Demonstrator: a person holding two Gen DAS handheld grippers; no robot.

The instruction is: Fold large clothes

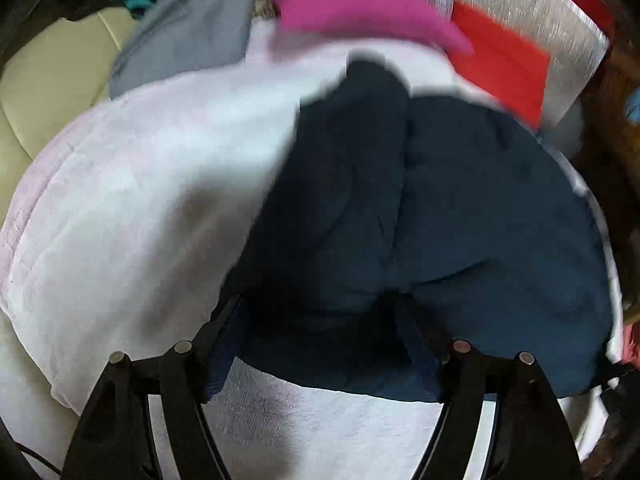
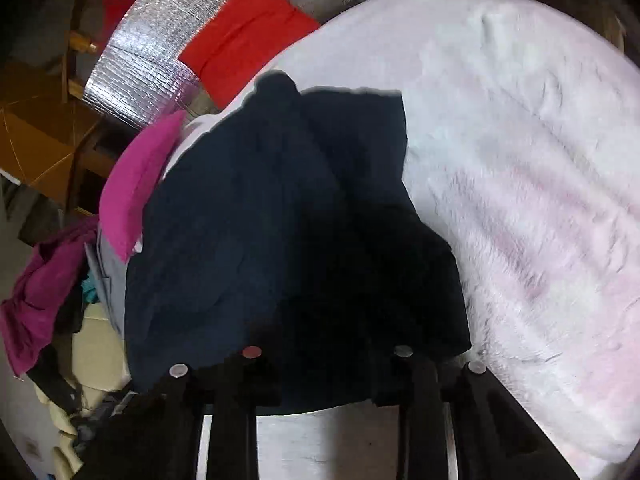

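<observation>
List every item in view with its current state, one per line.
Navy garment: spread out, creased, lying on the blanket.
White fuzzy blanket: spread flat beneath it.
Red cloth: folded flat.
Magenta cloth: folded.
Grey garment: folded.
Left claw: open.

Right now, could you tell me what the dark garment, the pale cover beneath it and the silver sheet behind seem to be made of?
Navy garment: probably a matte woven or knit cloth; soft creases, no shine.
Pale cover: looks like plush fleece; brushed, fuzzy nap with a pinkish tint.
Silver sheet: likely foil-faced insulation; shiny, ribbed, glittering surface.
</observation>
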